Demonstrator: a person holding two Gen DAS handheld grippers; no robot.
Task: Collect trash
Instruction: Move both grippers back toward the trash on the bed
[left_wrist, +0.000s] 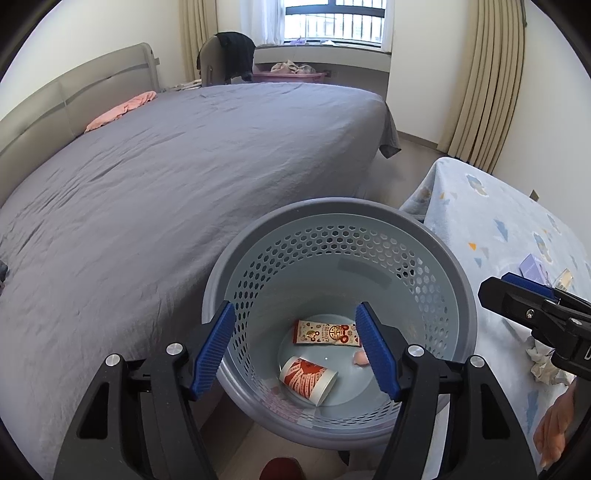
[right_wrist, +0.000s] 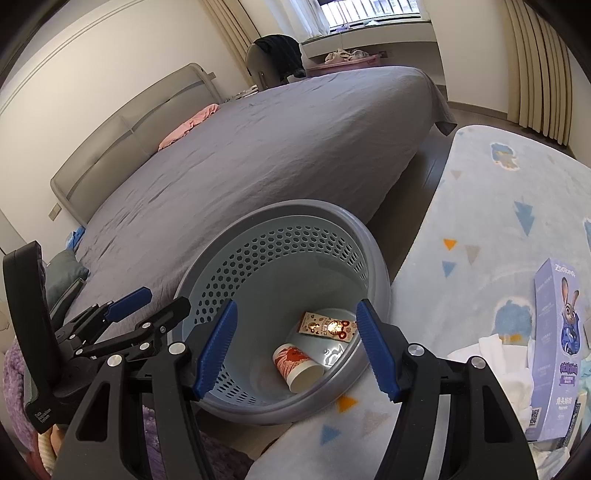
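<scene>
Both my claws hang over the round grey perforated plastic bin (left_wrist: 332, 236). My left gripper (left_wrist: 295, 350) gapes about half open, nothing between its blue pads; my right gripper (right_wrist: 295, 347) stands likewise, empty. In the bin lie three pieces: one red-and-white paper cup (left_wrist: 308, 380) on its side at six o'clock, one flat snack wrapper (left_wrist: 327, 333) at twelve, one small pink scrap (left_wrist: 360, 358) at three.

Pretty clearly a bedroom in someone's home. Big bed (left_wrist: 184, 166) with a grey sheet and padded headboard (left_wrist: 74, 92) stretching out beyond the tongs, a pink pillow (left_wrist: 122, 109) up at its head, beige curtains (left_wrist: 487, 74) by a barred window (left_wrist: 332, 18) at the far end, plus clothes draped over a chair (left_wrist: 225, 55).
</scene>
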